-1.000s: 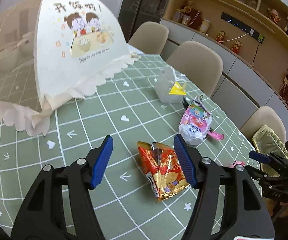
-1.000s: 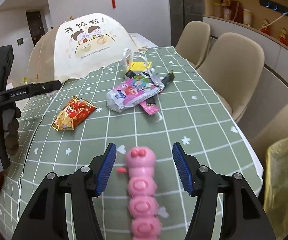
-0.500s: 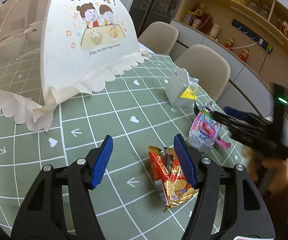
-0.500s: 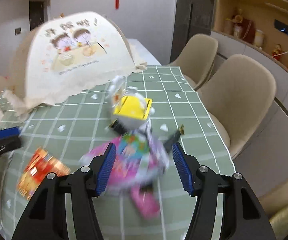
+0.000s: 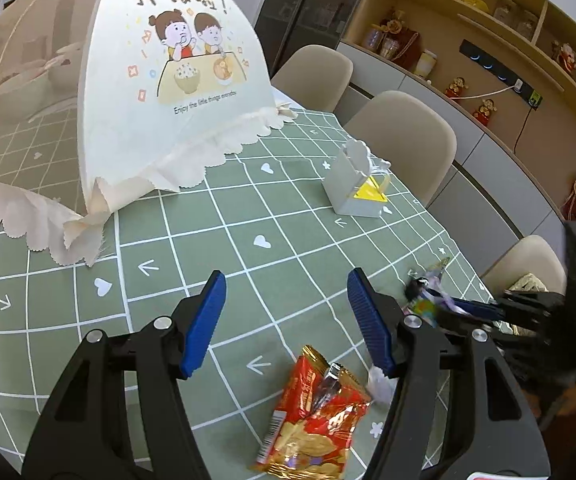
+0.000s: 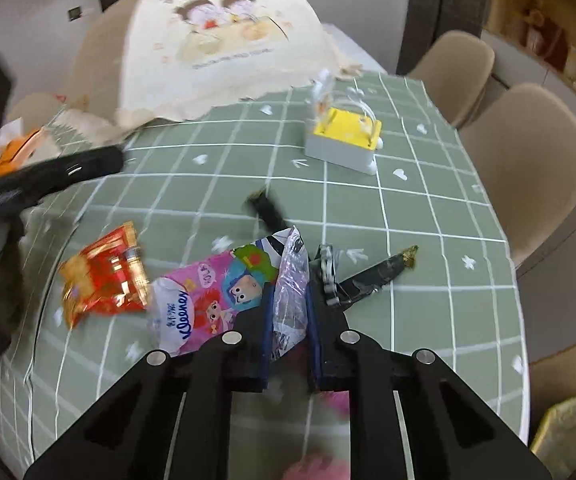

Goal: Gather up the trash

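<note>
Right claw (image 6: pixel 288 300): jaws closing, blue pads narrow with the clear tail of the pink Kleenex tissue pack (image 6: pixel 207 300) between them, pads on the plastic. 1 s ago it stood wide over a pink caterpillar toy near the desk edge; it has since swung across to the wrapper pile. Toy now only a pink blur at the bottom of the right view.

Tissue pack lies on the green checked desk cloth (image 6: pixel 428 216), its left end just beside the red-gold foil snack bag (image 6: pixel 103 276). Crumpled black wrapper (image 6: pixel 372 280) just right of the claw, another black scrap (image 6: pixel 265 208) beyond it.

Left claw (image 5: pixel 285 322): about half open, nothing between the pads, hovering above the cloth, same gap as 1 s ago. Red-gold snack bag (image 5: pixel 316 420) sits below and right of its gap, lower in frame than before.

White paper gift box with yellow top (image 6: pixel 344 144) upright further back, well apart from the pile. Cream mesh food cover with cartoon print (image 5: pixel 175 80) at the far left. Yellowish bag-lined bin (image 6: pixel 572 432) off the desk's near right corner.
</note>
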The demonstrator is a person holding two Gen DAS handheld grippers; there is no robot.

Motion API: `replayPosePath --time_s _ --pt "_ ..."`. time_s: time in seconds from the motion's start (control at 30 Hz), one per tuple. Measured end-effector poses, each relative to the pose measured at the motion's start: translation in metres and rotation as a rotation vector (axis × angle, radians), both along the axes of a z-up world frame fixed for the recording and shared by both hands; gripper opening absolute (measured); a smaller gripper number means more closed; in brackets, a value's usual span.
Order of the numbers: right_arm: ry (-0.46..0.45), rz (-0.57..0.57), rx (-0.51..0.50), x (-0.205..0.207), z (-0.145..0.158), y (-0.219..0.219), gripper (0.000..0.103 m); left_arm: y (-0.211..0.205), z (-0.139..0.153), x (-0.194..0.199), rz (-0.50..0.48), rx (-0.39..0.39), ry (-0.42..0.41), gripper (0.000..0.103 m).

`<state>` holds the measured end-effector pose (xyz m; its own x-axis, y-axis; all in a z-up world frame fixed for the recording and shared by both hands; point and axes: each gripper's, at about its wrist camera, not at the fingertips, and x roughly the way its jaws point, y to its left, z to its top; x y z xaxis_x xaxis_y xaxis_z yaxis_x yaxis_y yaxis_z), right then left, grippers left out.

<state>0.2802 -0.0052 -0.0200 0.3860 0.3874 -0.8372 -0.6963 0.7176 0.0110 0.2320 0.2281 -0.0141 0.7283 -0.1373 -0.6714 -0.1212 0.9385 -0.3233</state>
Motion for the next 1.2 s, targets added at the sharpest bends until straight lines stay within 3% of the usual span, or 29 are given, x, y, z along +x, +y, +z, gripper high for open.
replayPosePath --time_s 0.1,0.2,0.33,0.43,0.53,0.57,0.63,0.67,0.7,0.93,0.97,1.2 --pt "-0.038 -0.032 0.076 -0.02 0.024 -0.014 0.015 -0.003 0.003 -0.002 -0.016 -0.004 -0.003 0.06" --pt "-0.049 -0.001 0.086 -0.044 0.035 -0.021 0.015 -0.005 0.006 -0.004 -0.028 0.002 0.001 0.06" --pt "-0.043 0.011 0.058 -0.084 0.022 -0.033 0.015 -0.015 0.006 -0.004 -0.083 0.028 0.031 0.06" --pt "-0.099 -0.026 0.031 -0.103 0.013 -0.043 0.015 -0.026 0.005 -0.009 -0.115 0.051 0.045 0.06" --pt "-0.087 -0.079 0.069 -0.118 0.001 -0.057 0.016 -0.037 0.005 -0.015 -0.15 0.074 0.047 0.06" --pt "-0.062 -0.096 0.096 -0.123 -0.005 -0.063 0.017 -0.043 0.004 -0.019 -0.16 0.094 0.048 0.06" --pt "-0.049 -0.135 0.144 -0.131 -0.012 -0.074 0.028 -0.05 0.001 -0.023 -0.167 0.116 0.051 0.06" --pt "-0.056 -0.152 0.158 -0.136 -0.013 -0.079 0.04 -0.054 -0.002 -0.027 -0.173 0.126 0.055 0.06" --pt "-0.064 -0.171 0.172 -0.142 -0.015 -0.084 0.046 -0.057 -0.004 -0.03 -0.175 0.131 0.058 0.06" --pt "-0.027 -0.265 0.203 -0.169 -0.03 -0.11 0.047 -0.069 -0.016 -0.058 -0.184 0.157 0.059 0.06" --pt "-0.002 -0.271 0.192 -0.171 -0.035 -0.111 0.047 -0.072 -0.016 -0.062 -0.191 0.161 0.058 0.06" --pt "-0.052 -0.252 0.102 -0.18 -0.039 -0.101 0.05 -0.08 -0.016 -0.091 -0.221 0.242 0.041 0.06"
